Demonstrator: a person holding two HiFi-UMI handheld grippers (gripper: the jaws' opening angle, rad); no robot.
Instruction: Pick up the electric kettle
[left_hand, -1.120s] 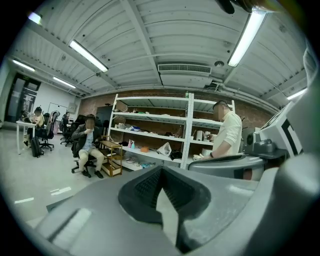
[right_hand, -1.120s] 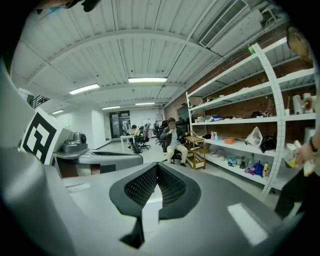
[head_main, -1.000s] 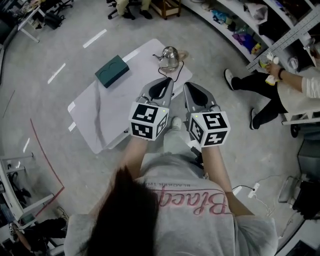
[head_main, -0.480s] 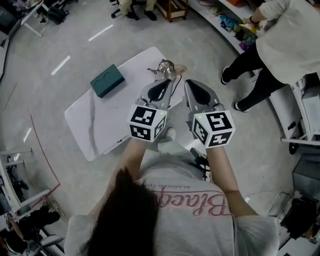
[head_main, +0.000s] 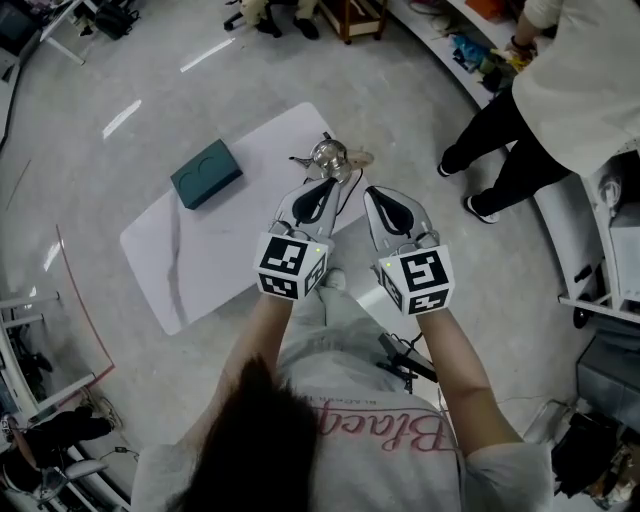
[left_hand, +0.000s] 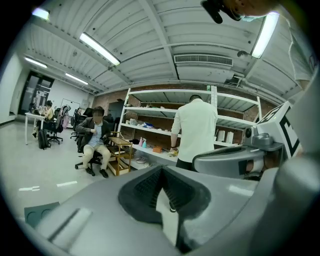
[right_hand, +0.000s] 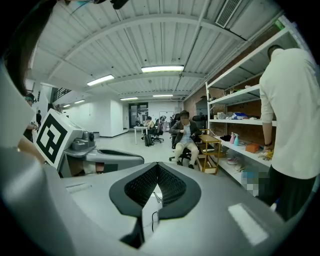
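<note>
Kettle (head_main: 329, 156), silvery metal, stands upright on white table (head_main: 190, 250) at its far right edge. Green box (head_main: 206, 173) lies on same table, well apart from kettle, toward far left side. Rest of tabletop bare.

Left gripper (head_main: 324, 187) held out in front of person, jaws together with pad tips meeting, nothing between them. The left gripper view (left_hand: 161, 169) confirms this, with only a thin gap lower down behind the tips. In head view its tip sits just short of kettle, no contact seen.

Right gripper (head_main: 385, 192) is level beside the left one, near it but apart. Jaws closed as well, ribbed pads meeting at the tip in right gripper view (right_hand: 157, 167), empty. It points at floor (head_main: 420, 130) just right of table edge, near kettle but not touching. Marker cube (head_main: 291, 267) on the left and its twin (head_main: 415, 282) on the right face the head camera.

Standing person (head_main: 575, 85) in white top is at right by shelves (left_hand: 150, 112). Seated person (left_hand: 95, 140) on chair is farther back in room
</note>
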